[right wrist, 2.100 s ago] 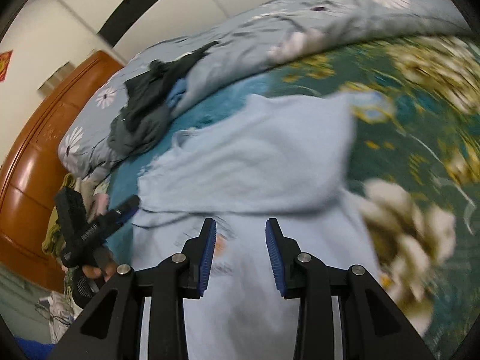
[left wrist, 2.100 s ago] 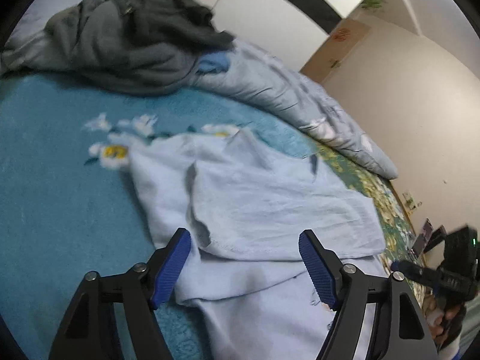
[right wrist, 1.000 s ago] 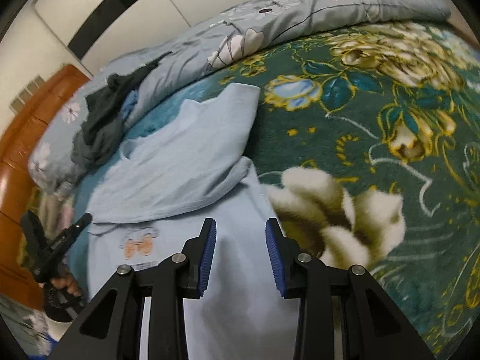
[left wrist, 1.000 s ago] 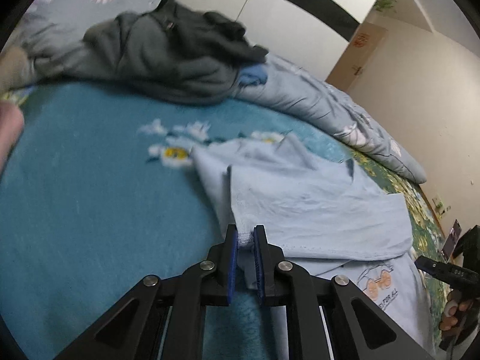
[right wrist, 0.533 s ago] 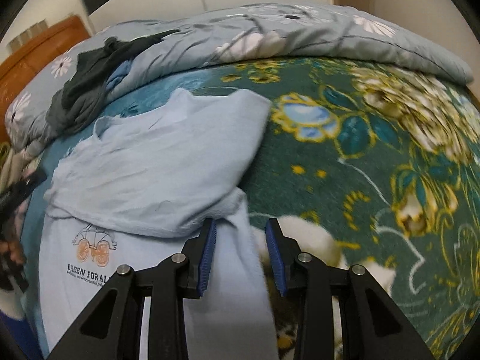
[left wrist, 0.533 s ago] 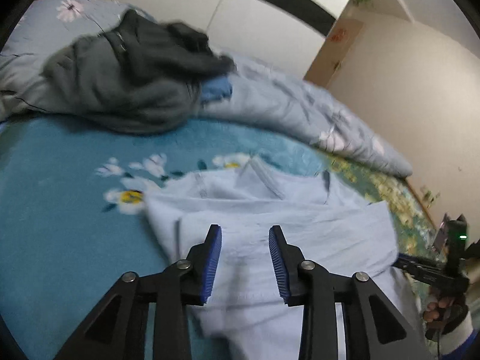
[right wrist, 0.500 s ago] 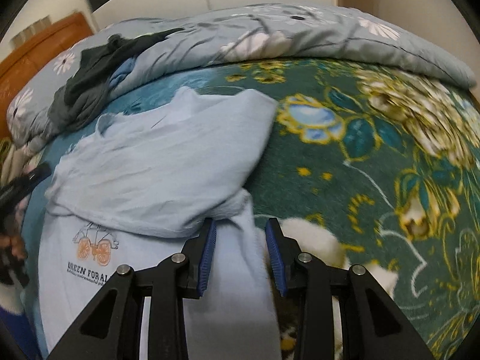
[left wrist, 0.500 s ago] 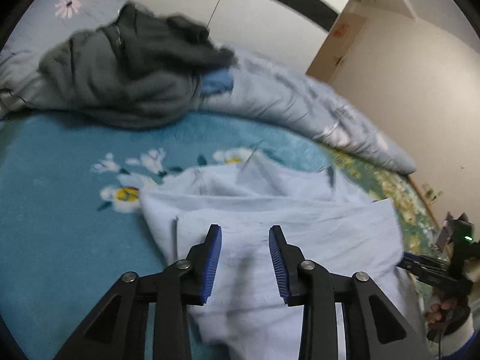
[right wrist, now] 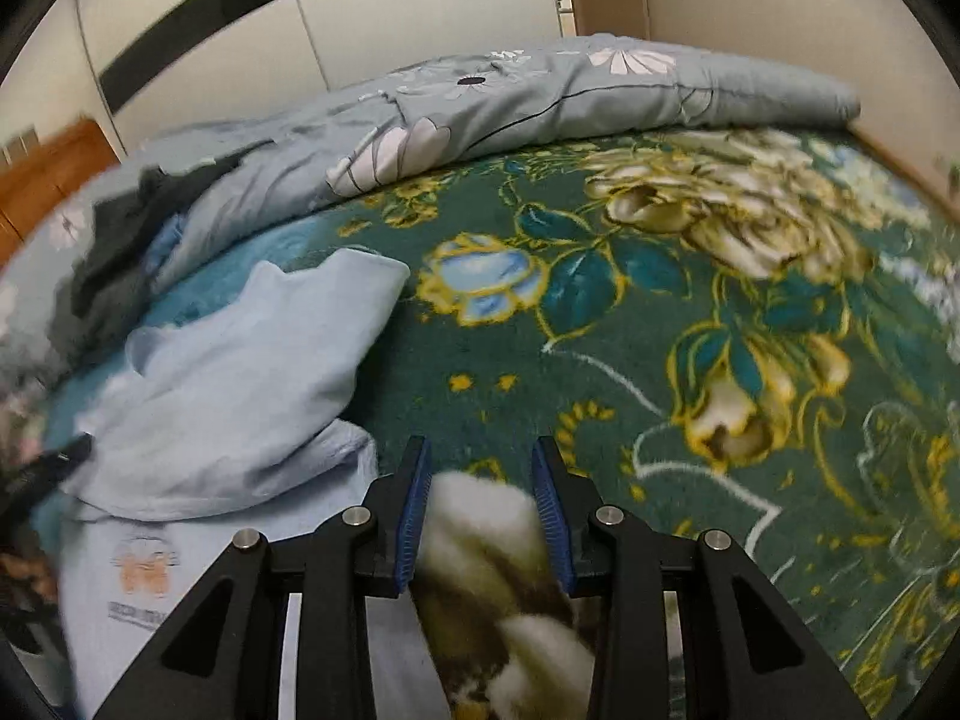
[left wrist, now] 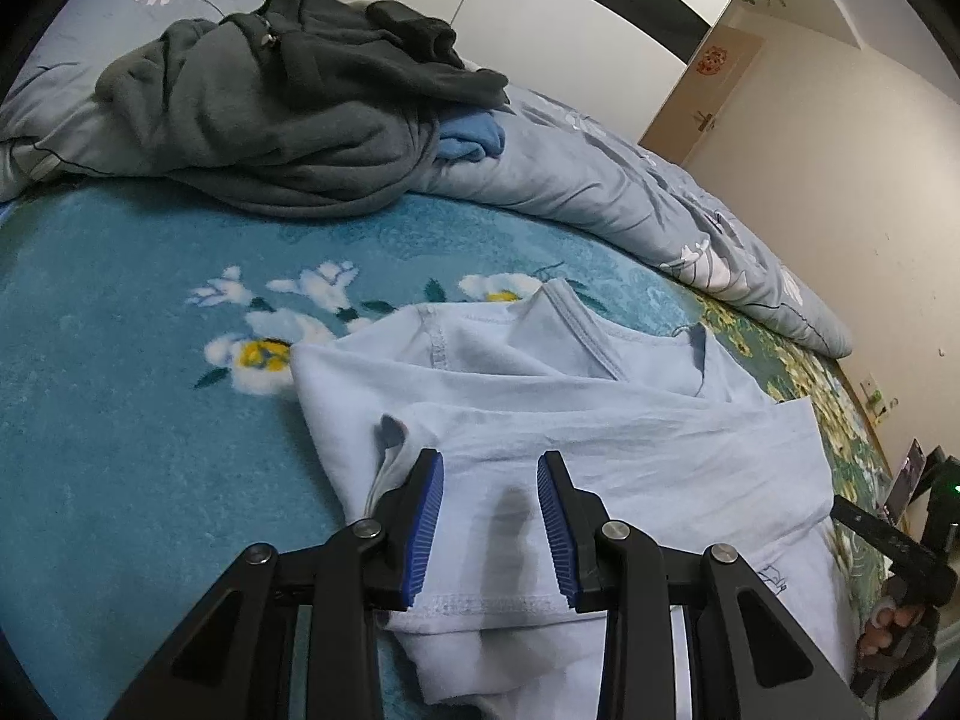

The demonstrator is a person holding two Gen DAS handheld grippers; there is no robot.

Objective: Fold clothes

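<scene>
A light blue T-shirt (left wrist: pixel 600 438) lies on the teal floral blanket (left wrist: pixel 120 420), one sleeve folded across its chest and its neck opening pointing away. My left gripper (left wrist: pixel 489 462) hovers open over that sleeve's hem, and no cloth is pinched between the blue pads. At the far right of the left wrist view a hand holds the right gripper (left wrist: pixel 888 540). In the right wrist view the T-shirt (right wrist: pixel 240 372) lies to the left with a small printed picture on its front. My right gripper (right wrist: pixel 480 450) stands open beside the shirt's edge, over a white flower of the blanket (right wrist: pixel 600 372).
A heap of dark grey clothes (left wrist: pixel 270 108) and a blue garment (left wrist: pixel 471 141) rest on a grey-blue flowered duvet (left wrist: pixel 630 198) along the bed's far side. A wooden headboard (right wrist: pixel 48 180) shows at the left, a door (left wrist: pixel 702 96) beyond the bed.
My left gripper let go of the sleeve edge and opened; the sleeve now lies folded across the shirt. My right gripper swung rightwards off the shirt onto the blanket.
</scene>
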